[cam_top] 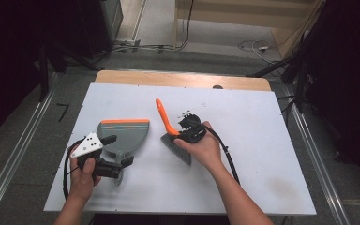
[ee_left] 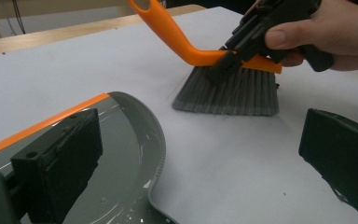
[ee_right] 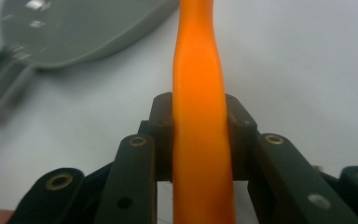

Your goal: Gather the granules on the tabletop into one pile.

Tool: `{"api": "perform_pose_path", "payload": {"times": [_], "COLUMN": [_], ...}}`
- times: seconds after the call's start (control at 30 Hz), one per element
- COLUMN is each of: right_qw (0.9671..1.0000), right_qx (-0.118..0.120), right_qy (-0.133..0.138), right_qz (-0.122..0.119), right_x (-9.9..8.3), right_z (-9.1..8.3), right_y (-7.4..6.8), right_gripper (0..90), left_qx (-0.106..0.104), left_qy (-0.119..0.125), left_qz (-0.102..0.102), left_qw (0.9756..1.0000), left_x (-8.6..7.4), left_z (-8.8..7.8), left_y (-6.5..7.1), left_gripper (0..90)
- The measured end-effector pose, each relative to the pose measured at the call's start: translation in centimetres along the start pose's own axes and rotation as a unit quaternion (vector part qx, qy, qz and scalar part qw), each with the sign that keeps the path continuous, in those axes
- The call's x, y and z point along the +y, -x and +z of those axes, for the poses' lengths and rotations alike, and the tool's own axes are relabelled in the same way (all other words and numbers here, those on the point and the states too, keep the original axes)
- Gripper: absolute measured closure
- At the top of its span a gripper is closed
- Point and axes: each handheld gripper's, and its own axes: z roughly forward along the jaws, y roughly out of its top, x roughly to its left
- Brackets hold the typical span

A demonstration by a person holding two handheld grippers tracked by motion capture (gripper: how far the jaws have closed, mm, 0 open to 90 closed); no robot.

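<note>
High view: right gripper point(cam_top: 183, 130) clamps brush point(cam_top: 166, 125) (wrist bent).

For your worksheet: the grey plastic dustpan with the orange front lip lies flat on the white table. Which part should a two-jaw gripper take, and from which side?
Probably the narrow handle of the grey plastic dustpan, approached from the person's side, where the open left gripper already sits. The handle points that way and looks slim enough for the jaws; the pan is broad and flat, and its orange lip faces away.

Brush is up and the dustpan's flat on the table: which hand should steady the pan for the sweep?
Left: the left gripper sits open over the dustpan, while the right gripper is clamped on the brush.
</note>
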Motion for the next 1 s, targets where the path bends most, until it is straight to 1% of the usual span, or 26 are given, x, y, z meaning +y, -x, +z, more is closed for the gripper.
{"api": "perform_pose_path", "payload": {"times": [0.03,0.07,0.1,0.13,0.23,0.3,0.33,0.43,0.5,0.53,0.57,0.6,0.63,0.67,0.7,0.73,0.77,0.8,0.83,0.87,0.9,0.97,1.0], "right_qw": [0.9998,0.9995,0.9991,0.9986,0.9968,0.9957,0.9956,0.997,0.9984,0.999,0.9994,0.9991,0.9979,0.9959,0.9932,0.99,0.9858,0.9786,0.9725,0.967,0.9631,0.958,0.9558], "right_qx": [0.0,-0.008,-0.019,-0.023,-0.044,-0.057,-0.059,-0.044,-0.026,-0.02,-0.008,-0.001,0.003,0.015,0.031,0.048,0.068,0.09,0.108,0.119,0.122,0.117,0.117], "right_qy": [0.0,0.005,0.007,0.008,0.013,0.014,0.017,0.031,0.038,0.037,0.031,0.025,0.016,0.006,-0.003,-0.012,-0.02,-0.022,-0.031,-0.04,-0.047,-0.063,-0.055], "right_qz": [0.018,0.031,0.038,0.048,0.066,0.072,0.071,0.056,0.033,0.015,-0.009,-0.035,-0.063,-0.089,-0.112,-0.132,-0.153,-0.184,-0.204,-0.222,-0.235,-0.254,-0.264], "right_x": [0.0,-0.1,-0.3,-0.5,-1.2,-1.6,-1.8,-2.2,-2.3,-2.4,-2.4,-2.5,-2.6,-2.8,-3.0,-3.3,-3.6,-3.9,-4.3,-4.6,-4.8,-5.1,-5.2], "right_z": [-0.1,-0.3,-0.6,-0.9,-1.9,-2.6,-3.0,-4.2,-5.2,-5.7,-6.2,-6.6,-7.0,-7.4,-7.6,-7.8,-7.9,-7.7,-7.5,-7.2,-6.8,-5.9,-5.6], "right_y": [0.5,1.0,1.4,1.8,2.9,3.6,3.8,4.2,4.3,4.3,4.3,4.2,4.1,4.1,4.1,4.2,4.3,4.4,4.5,4.7,4.8,5.1,5.4], "right_gripper": [68.3,68.3,68.2,68.2,68.2,68.3,68.3,68.2,68.2,68.2,68.2,68.2,68.2,68.2,68.2,68.2,68.2,68.2,68.2,68.2,68.2,68.2,68.2], "left_qx": [0.0,0.0,0.0,0.001,-0.001,-0.001,-0.001,-0.001,-0.001,-0.001,-0.001,-0.001,-0.001,-0.001,-0.001,-0.001,-0.001,-0.001,-0.001,-0.001,-0.001,-0.001,-0.001], "left_qy": [0.0,0.0,0.0,0.001,0.004,0.002,0.002,0.004,0.003,0.003,0.002,0.002,0.002,0.001,0.001,0.0,0.0,0.0,0.0,0.0,0.0,0.0,0.001], "left_qz": [0.001,0.001,0.0,-0.001,-0.002,-0.002,-0.002,-0.002,-0.003,-0.003,-0.002,-0.003,-0.003,-0.004,-0.002,-0.002,-0.002,-0.002,-0.002,-0.002,-0.002,-0.003,-0.003], "left_qw": [1.0,1.0,1.0,1.0,1.0,1.0,1.0,1.0,1.0,1.0,1.0,1.0,1.0,1.0,1.0,1.0,1.0,1.0,1.0,1.0,1.0,1.0,1.0], "left_x": [0.0,0.0,0.0,0.0,0.0,0.0,0.0,0.1,0.1,0.1,0.1,0.0,0.0,0.0,0.0,0.0,0.0,0.0,0.0,0.0,0.0,0.0,0.0], "left_z": [0.0,-0.1,-0.1,-0.1,-0.1,-0.1,-0.1,0.0,0.0,0.0,0.1,0.1,0.1,0.1,0.1,0.1,0.2,0.2,0.2,0.2,0.1,0.1,0.1], "left_y": [0.0,0.0,-0.1,-0.1,-0.1,-0.1,-0.1,0.0,0.1,0.1,0.1,0.1,0.1,0.1,0.0,0.0,0.0,0.0,0.0,0.0,0.0,0.0,0.0], "left_gripper": [0.0,0.0,0.0,0.0,0.0,0.0,0.0,0.0,0.0,0.0,0.0,0.0,0.0,0.0,0.0,0.0,0.0,0.0,0.0,0.0,0.0,0.0,0.0]}}
